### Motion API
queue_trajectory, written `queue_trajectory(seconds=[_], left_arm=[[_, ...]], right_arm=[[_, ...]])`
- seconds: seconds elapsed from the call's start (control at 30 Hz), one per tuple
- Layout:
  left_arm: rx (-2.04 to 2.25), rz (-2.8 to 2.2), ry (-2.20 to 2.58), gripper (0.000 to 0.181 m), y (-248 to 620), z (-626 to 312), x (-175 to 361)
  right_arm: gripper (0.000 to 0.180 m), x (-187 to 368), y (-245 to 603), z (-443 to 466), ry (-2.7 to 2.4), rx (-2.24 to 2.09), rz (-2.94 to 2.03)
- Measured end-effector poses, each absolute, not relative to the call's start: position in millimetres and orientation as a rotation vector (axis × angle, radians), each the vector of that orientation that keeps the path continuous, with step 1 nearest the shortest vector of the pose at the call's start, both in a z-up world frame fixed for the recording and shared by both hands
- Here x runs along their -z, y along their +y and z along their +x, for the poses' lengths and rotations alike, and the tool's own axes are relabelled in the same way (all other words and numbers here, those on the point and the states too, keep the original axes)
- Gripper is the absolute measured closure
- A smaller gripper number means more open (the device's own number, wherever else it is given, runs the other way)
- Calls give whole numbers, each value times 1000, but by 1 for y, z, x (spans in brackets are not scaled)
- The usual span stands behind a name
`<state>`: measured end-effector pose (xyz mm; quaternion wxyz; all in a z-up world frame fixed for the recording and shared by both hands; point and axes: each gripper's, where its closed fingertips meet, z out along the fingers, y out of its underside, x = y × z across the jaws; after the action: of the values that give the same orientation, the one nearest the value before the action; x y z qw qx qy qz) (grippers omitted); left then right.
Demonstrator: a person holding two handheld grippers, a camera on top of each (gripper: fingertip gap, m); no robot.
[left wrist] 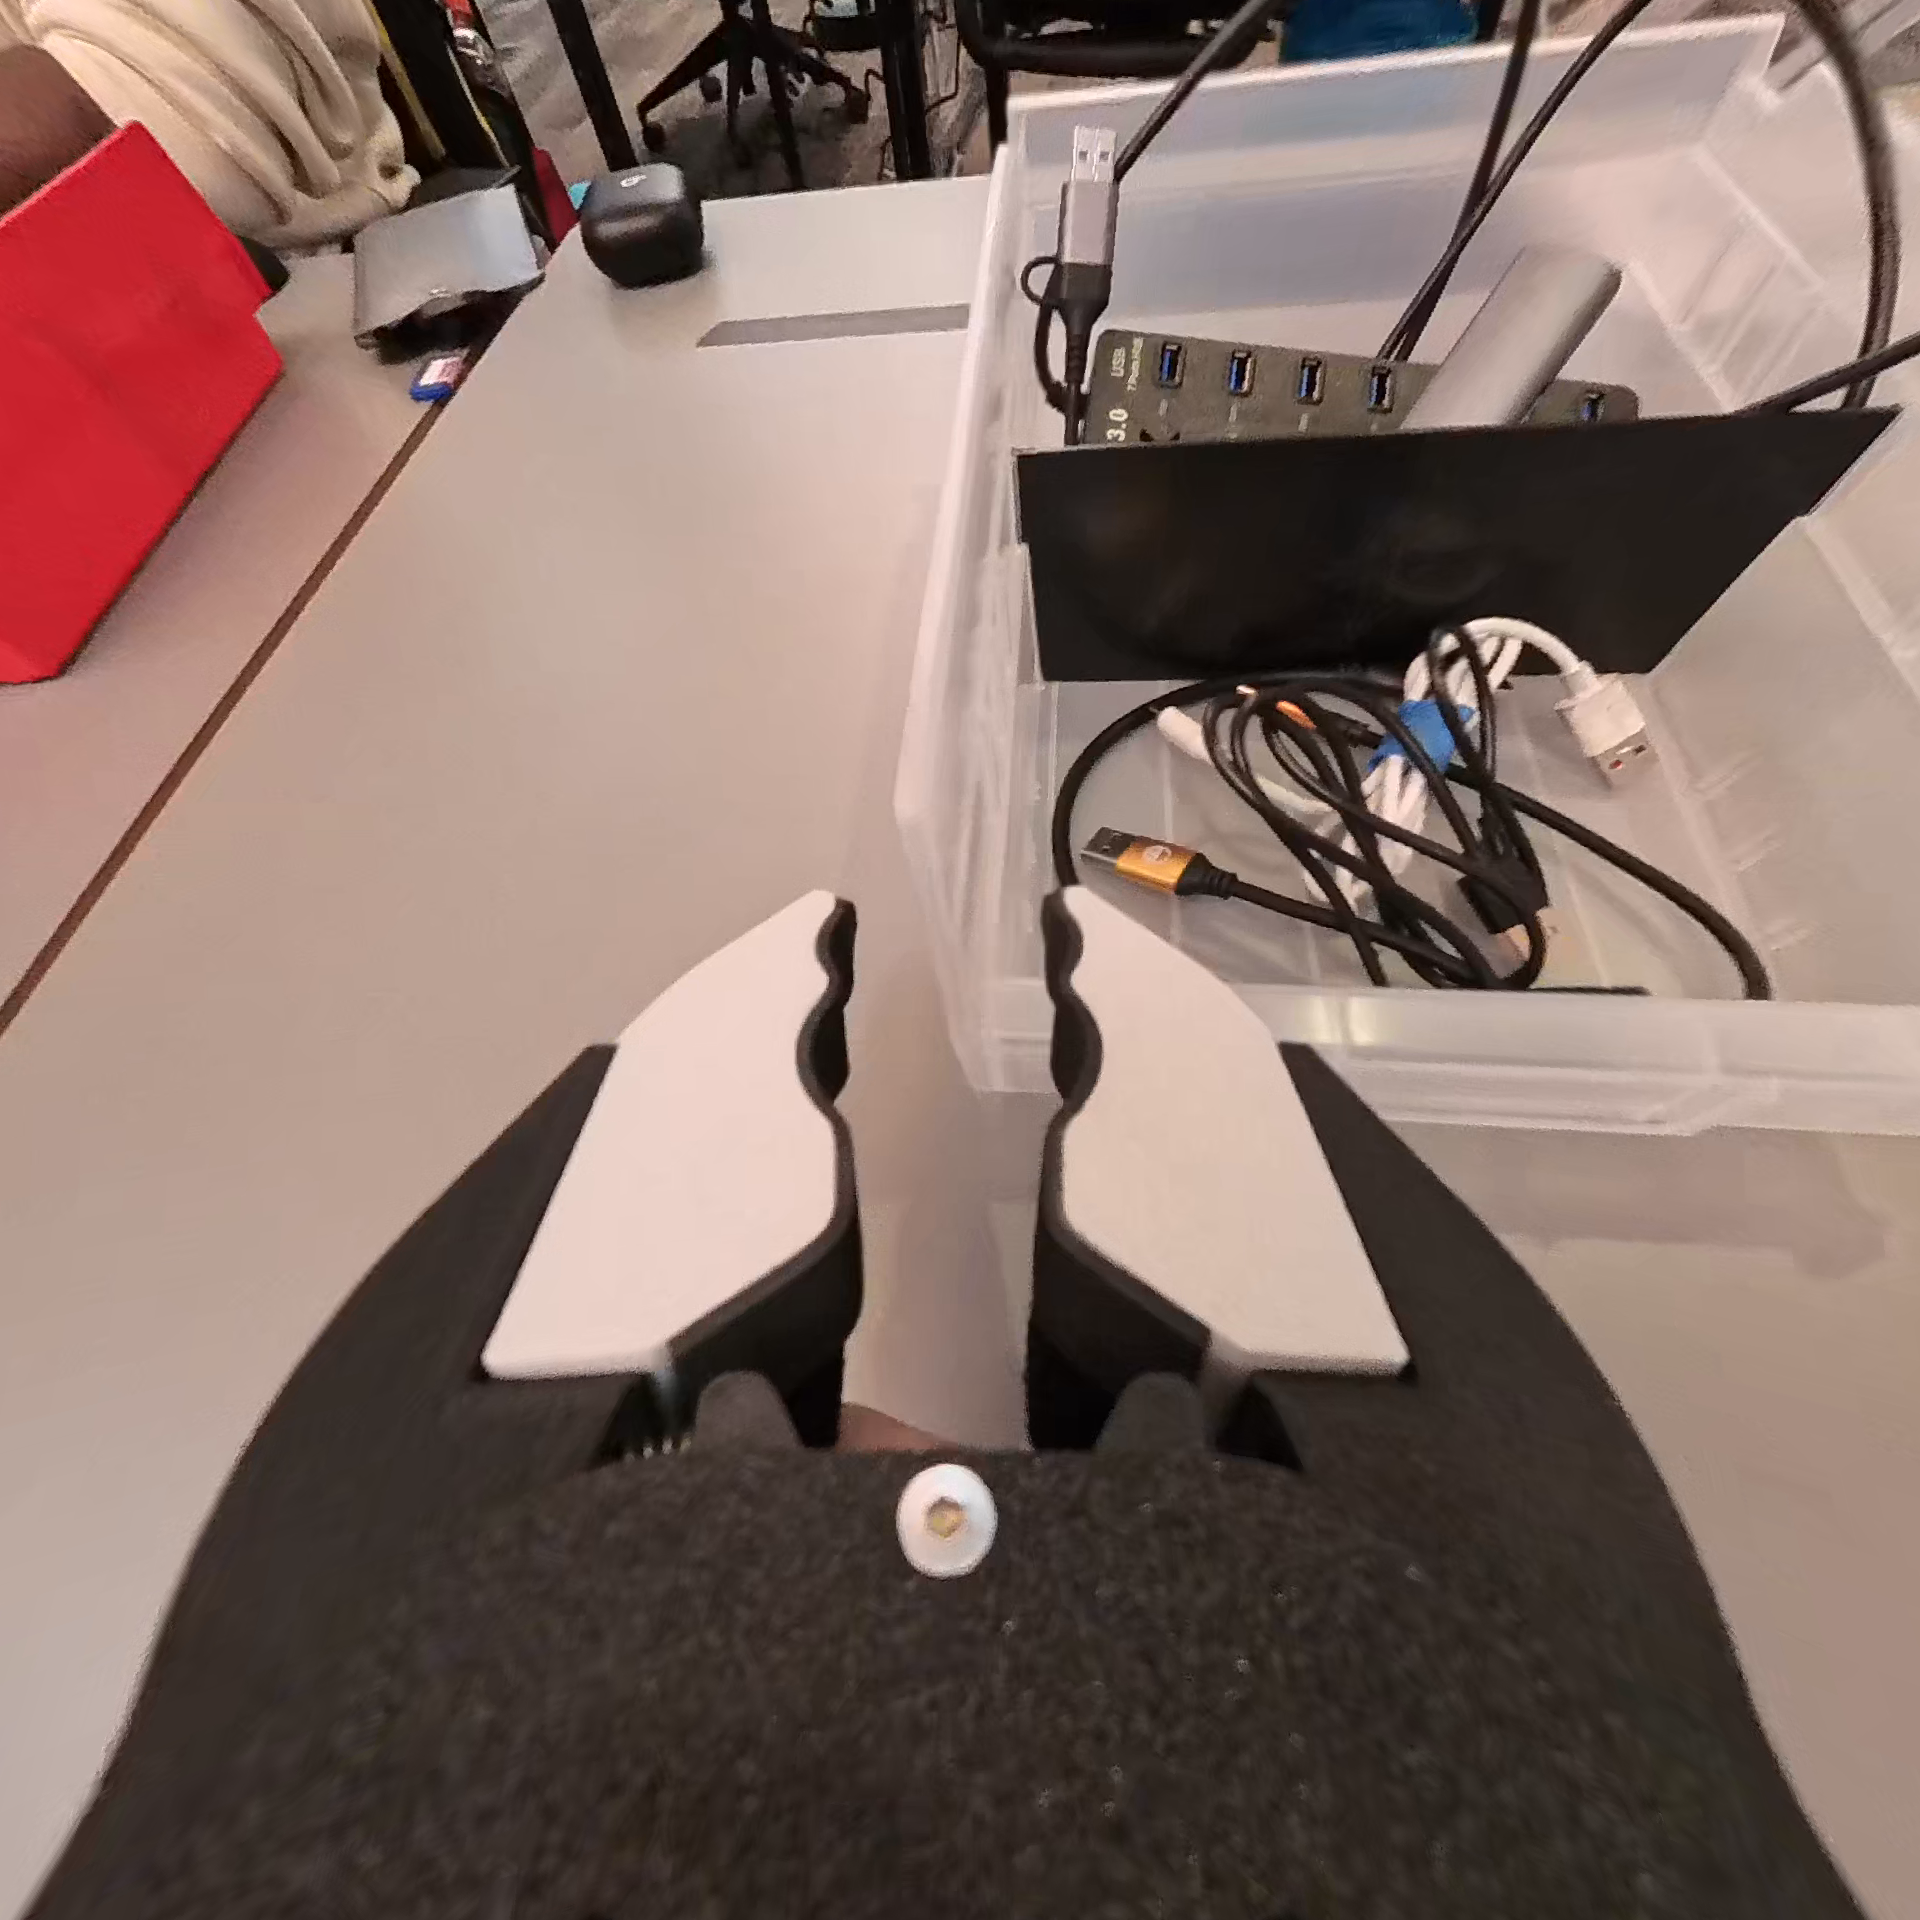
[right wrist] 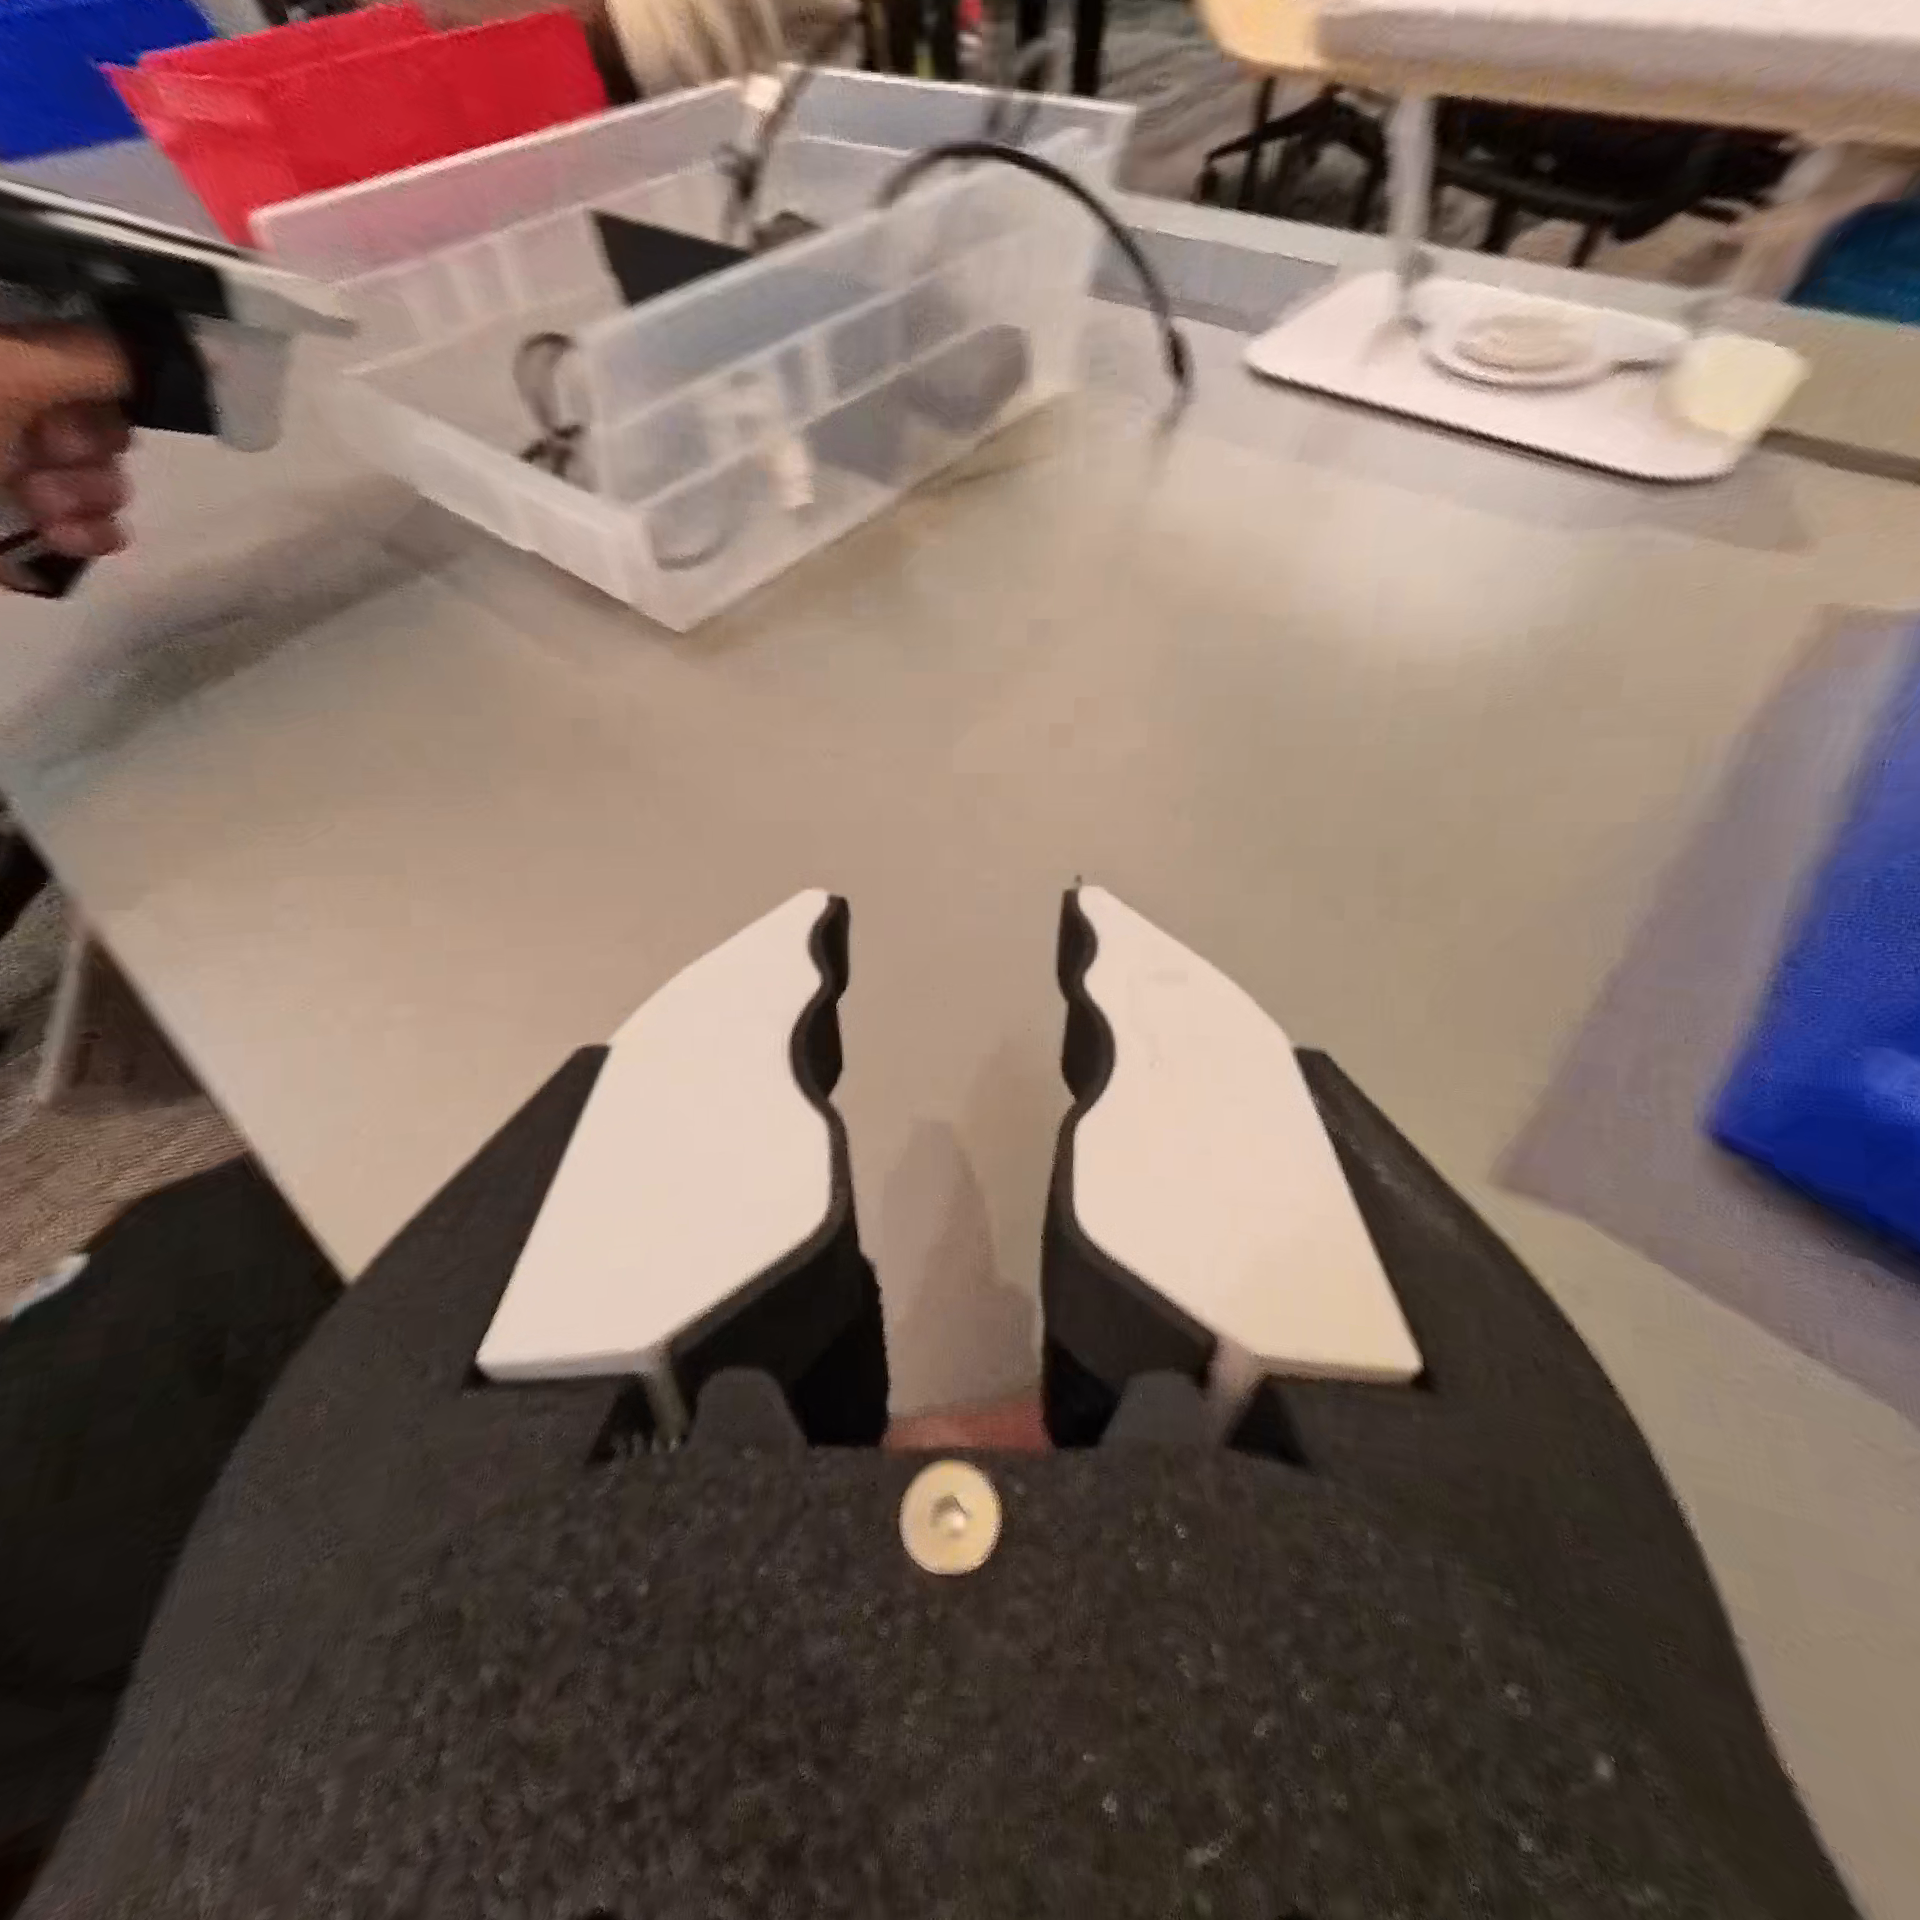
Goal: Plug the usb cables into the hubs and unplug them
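Note:
A clear plastic bin (left wrist: 956,727) stands on the grey table. Its far part holds a black USB hub (left wrist: 1330,395) with blue ports and a silver hub (left wrist: 1517,332) lying on it. A black divider (left wrist: 1403,540) splits the bin. The near part holds tangled black cables, one with an orange-gold USB plug (left wrist: 1143,860), and a white cable (left wrist: 1600,722). A grey USB plug (left wrist: 1091,197) sticks up at the bin's far left. My left gripper (left wrist: 948,925) is open and empty at the bin's near left corner. My right gripper (right wrist: 956,914) is open and empty over bare table, well short of the bin (right wrist: 623,561).
A red box (left wrist: 114,416), a silver pouch (left wrist: 447,270) and a black case (left wrist: 639,223) lie to the left. In the right wrist view a white tray (right wrist: 1496,384) sits far right, a blue bag on a grey mat (right wrist: 1829,1039) at right. The other gripper (right wrist: 177,301) shows at left.

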<state>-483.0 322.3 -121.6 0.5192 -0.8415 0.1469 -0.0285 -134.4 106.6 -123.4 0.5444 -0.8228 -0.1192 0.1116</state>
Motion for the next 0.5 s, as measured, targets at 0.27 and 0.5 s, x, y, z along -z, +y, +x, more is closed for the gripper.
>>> queue_trajectory(seconds=[0.27, 0.5], left_arm=[[104, -2032, 225, 148, 289, -467, 116], [132, -1962, 199, 148, 288, -475, 101]], right_arm=[[129, 122, 90, 50, 152, -162, -1899], [136, 101, 50, 203, 465, 457, -1839]])
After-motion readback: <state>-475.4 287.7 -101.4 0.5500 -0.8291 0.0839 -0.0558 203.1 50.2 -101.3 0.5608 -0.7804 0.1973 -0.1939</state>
